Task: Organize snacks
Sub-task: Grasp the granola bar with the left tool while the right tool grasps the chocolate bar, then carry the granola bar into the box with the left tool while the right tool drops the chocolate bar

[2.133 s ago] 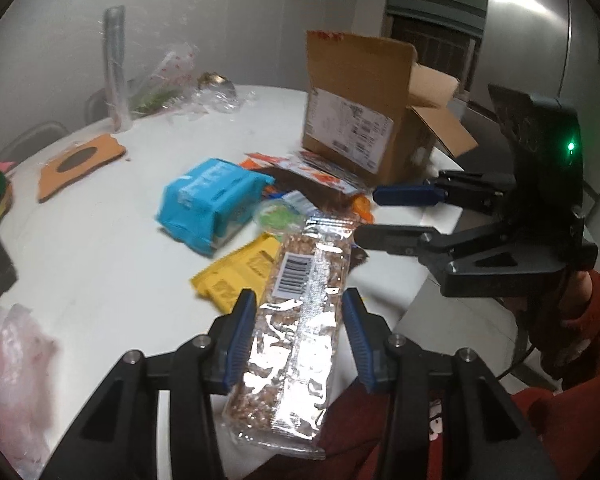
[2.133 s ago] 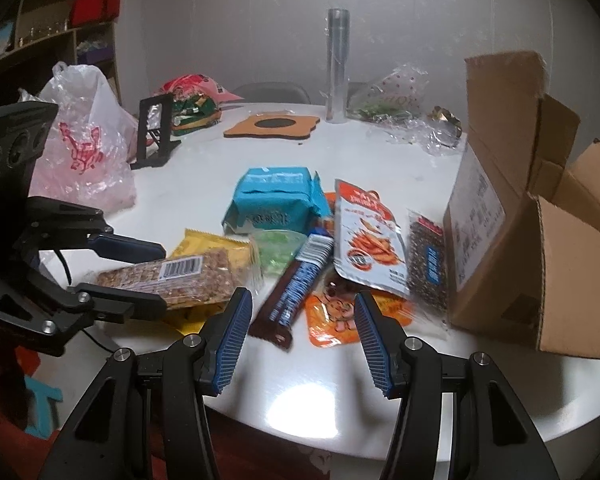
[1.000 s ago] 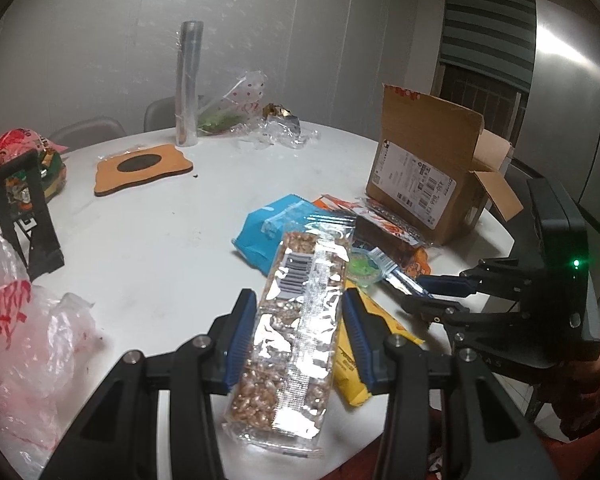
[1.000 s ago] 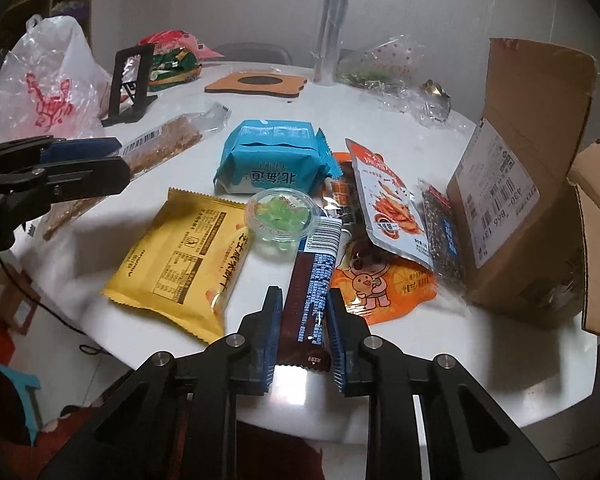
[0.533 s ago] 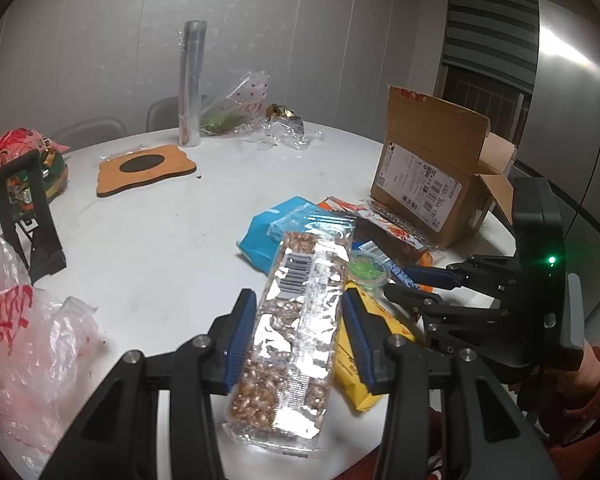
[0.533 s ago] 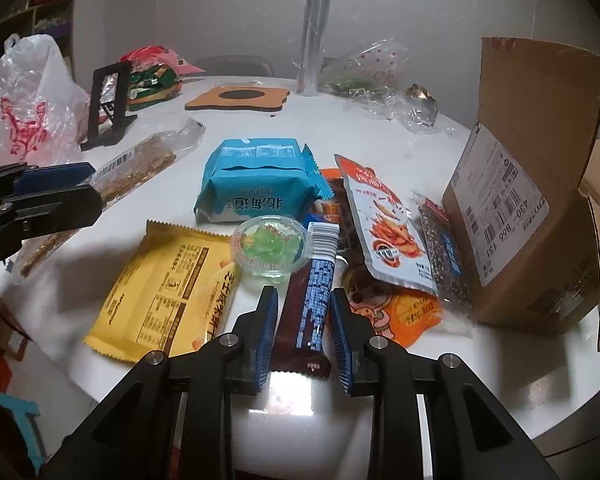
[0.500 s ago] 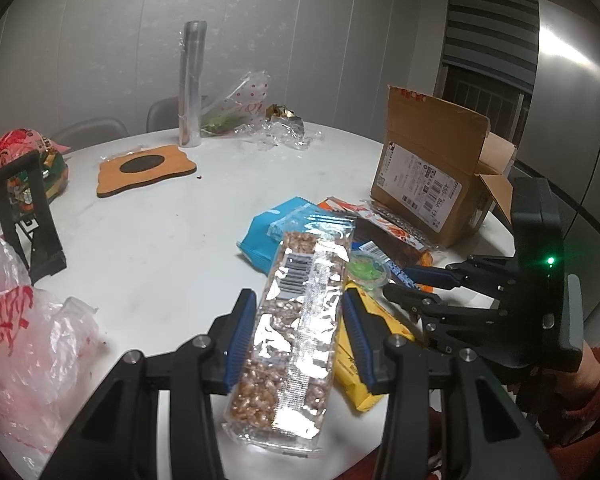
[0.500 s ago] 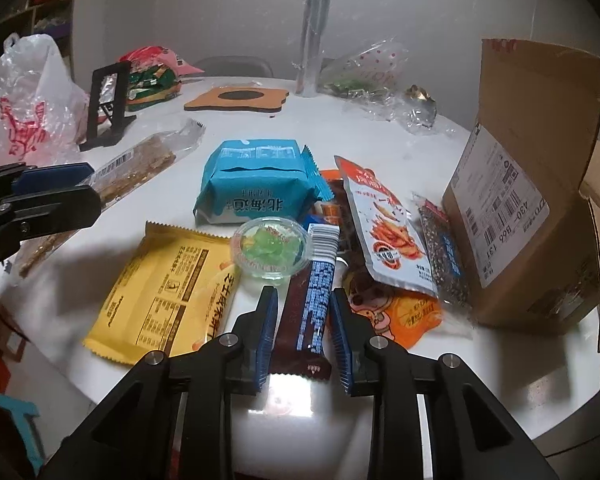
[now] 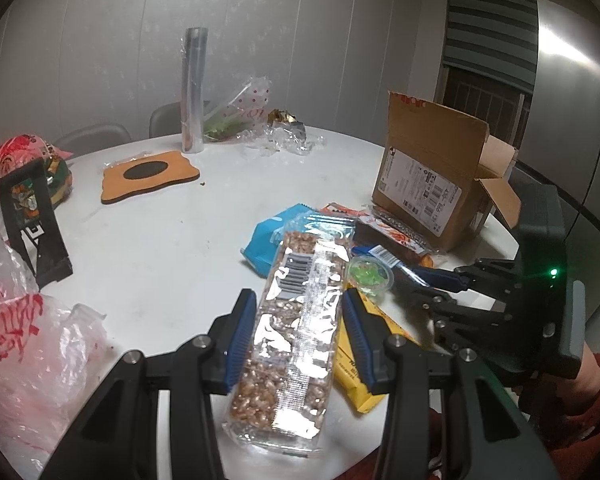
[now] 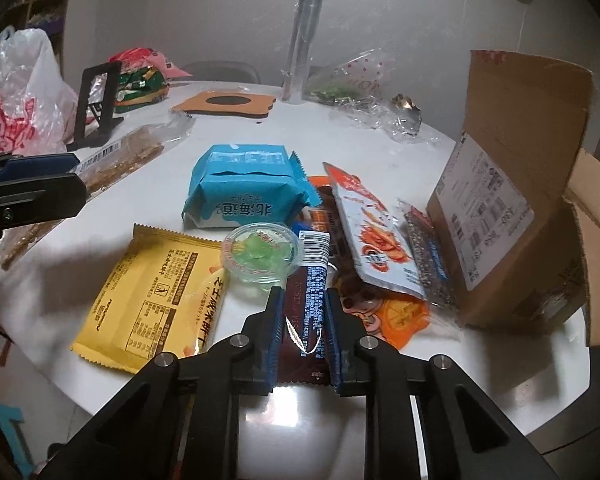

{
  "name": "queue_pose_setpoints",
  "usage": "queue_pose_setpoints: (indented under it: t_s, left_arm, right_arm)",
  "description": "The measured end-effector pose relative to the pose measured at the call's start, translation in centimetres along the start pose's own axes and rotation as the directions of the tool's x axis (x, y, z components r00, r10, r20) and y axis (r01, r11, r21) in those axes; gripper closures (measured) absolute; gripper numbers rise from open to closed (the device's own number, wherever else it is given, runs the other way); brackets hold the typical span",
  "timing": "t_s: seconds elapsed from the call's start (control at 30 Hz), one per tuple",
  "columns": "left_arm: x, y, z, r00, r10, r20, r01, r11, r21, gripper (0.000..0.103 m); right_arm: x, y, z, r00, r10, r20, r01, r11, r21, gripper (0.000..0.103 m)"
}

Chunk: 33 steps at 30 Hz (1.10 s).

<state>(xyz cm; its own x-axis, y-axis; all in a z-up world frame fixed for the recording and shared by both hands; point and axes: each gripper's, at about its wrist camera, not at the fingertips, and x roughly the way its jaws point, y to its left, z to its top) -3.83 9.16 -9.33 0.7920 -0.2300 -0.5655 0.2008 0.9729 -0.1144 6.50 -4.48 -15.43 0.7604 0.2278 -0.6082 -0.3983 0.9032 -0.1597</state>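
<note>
Status: sorting appears to be at an early stage — two items are held, most snacks lie loose in one cluster on the white table (image 10: 380,432), and nothing is visibly placed inside the cardboard box (image 10: 516,216).

Left side: the left gripper (image 9: 300,332) is clamped on the peanut brittle bar (image 9: 296,320), a long flat slab in clear crinkled film with a barcode label, held just above the table edge.

Centre: the yellow packet (image 10: 160,292) is flat and matte with crimped ends; the jelly cup (image 10: 262,256) is a round clear tub with green contents, resting partly on the yellow packet; the blue pack (image 10: 244,188) is pillow-shaped.

Right side: the right gripper (image 10: 303,332) is closed on the near end of the brown chocolate bar (image 10: 306,308) — slim, glossy — whose far end lies in the cluster. The red-orange pouch (image 10: 374,236) and a dark speckled bar (image 10: 428,256) lie next to the corrugated box, flaps open.
</note>
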Motion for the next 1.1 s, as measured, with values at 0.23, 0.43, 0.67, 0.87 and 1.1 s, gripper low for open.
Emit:
queue_pose_setpoints:
  t_s: [0.23, 0.43, 0.67, 0.87, 1.1]
  left_arm:
    - [-0.4, -0.2, 0.9, 1.0, 0.01, 0.013, -0.01, 1.0, 0.004, 0.062]
    - [-1.2, -0.4, 2.1, 0.999, 0.033, 0.034, -0.033, 0.999, 0.0, 0.062]
    - [-2.4, -2.4, 5.5, 0.995, 0.041, 0.092, -0.044, 0.999, 0.031, 0.062]
    - [-1.9, -6.9, 10.2, 0.989, -0.018, 0.146, 0.0, 0.993, 0.118, 0.062]
    - [0.5, -14.4, 15.9, 0.981, -0.129, 0.145, 0.085, 0.957, 0.277, 0.062]
  right_arm:
    - [-1.6, -1.5, -0.3, 0.999, 0.022, 0.023, -0.022, 1.0, 0.02, 0.088]
    - [-3.2, -1.6, 0.4, 0.99, 0.121, 0.071, -0.122, 0.993, 0.004, 0.088]
    - [-5.1, -2.3, 2.2, 0.954, 0.27, 0.134, -0.27, 0.963, -0.021, 0.088]
    - [-9.4, -5.9, 4.1, 0.924, 0.277, 0.264, -0.275, 0.96, -0.048, 0.088]
    - [-13.9, -12.7, 5.0, 0.907, 0.102, 0.409, -0.119, 0.993, 0.016, 0.088]
